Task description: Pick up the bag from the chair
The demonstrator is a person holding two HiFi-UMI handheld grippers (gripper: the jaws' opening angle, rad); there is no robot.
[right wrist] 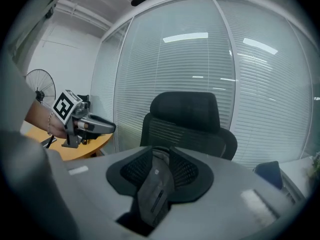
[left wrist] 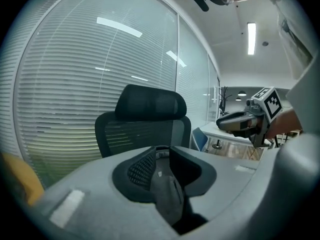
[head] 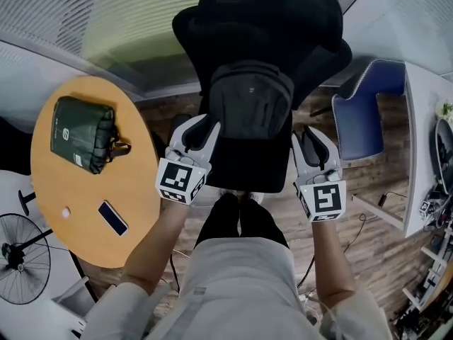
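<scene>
Dark grey bag [head: 249, 108] stands on black chair [head: 248, 167].

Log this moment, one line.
backpack on chair | left gripper open, at its left | right gripper open, at its right | nothing gripped
</scene>
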